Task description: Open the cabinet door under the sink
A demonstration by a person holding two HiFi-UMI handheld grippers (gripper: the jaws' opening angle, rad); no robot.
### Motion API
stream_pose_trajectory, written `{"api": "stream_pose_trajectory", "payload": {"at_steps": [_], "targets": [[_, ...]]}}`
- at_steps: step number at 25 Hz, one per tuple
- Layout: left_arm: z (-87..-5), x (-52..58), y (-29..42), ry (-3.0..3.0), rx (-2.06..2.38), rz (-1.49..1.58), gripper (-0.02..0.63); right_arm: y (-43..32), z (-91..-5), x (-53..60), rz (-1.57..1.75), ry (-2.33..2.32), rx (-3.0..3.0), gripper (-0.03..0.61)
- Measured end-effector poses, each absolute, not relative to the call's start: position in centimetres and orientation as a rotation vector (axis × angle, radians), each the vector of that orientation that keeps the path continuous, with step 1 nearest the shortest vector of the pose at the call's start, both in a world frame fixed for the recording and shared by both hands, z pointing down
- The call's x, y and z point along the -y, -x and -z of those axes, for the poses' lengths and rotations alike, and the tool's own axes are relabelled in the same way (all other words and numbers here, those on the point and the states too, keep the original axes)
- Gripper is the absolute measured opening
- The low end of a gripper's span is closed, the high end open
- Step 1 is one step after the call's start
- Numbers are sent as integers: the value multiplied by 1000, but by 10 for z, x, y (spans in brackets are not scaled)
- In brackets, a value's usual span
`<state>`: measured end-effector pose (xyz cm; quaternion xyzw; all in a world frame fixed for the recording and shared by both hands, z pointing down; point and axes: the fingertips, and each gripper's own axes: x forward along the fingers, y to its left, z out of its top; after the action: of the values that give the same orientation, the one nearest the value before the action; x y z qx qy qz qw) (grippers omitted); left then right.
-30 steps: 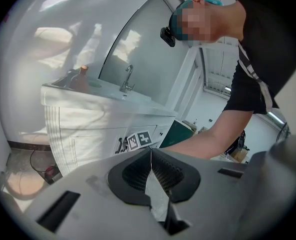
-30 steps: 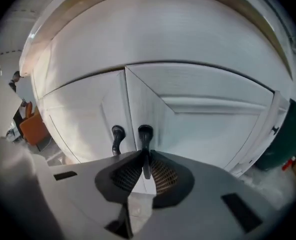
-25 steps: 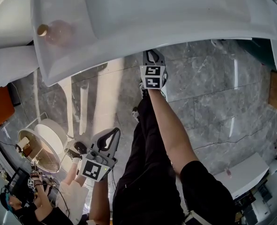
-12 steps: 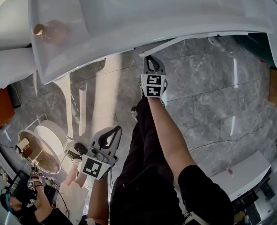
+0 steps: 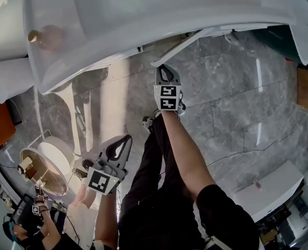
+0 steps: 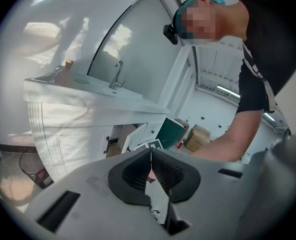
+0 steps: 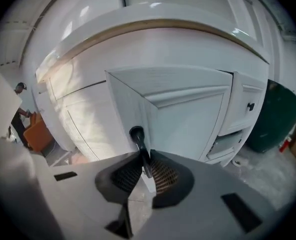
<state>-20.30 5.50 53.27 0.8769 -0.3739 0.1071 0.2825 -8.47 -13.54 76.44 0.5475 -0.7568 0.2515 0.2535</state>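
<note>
Right gripper view: door part-open, handle in the jaws
The right gripper (image 7: 143,168) pinches the dark handle (image 7: 137,136) of the door (image 7: 188,119), and the door's handle edge stands out at an angle from the cabinet (image 7: 87,126); in the head view the door juts from under the sink (image 5: 169,14). I judge the opening to be under way but unfinished, with more swing left. The left gripper (image 6: 150,166) hangs low, well apart from the cabinet, jaws pressed together on nothing
</note>
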Motion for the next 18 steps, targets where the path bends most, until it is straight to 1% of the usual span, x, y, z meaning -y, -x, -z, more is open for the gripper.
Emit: {"api": "stream_pose_trajectory", "payload": {"at_steps": [12,18], "targets": [[-533,-47,196,-2325,1011,-277,15,68,-768,118,-723,-1581,2044,106],[-533,-50,190,-2307,1033,-256,15,60,-766,109,-710,-1548,2046,106]]}}
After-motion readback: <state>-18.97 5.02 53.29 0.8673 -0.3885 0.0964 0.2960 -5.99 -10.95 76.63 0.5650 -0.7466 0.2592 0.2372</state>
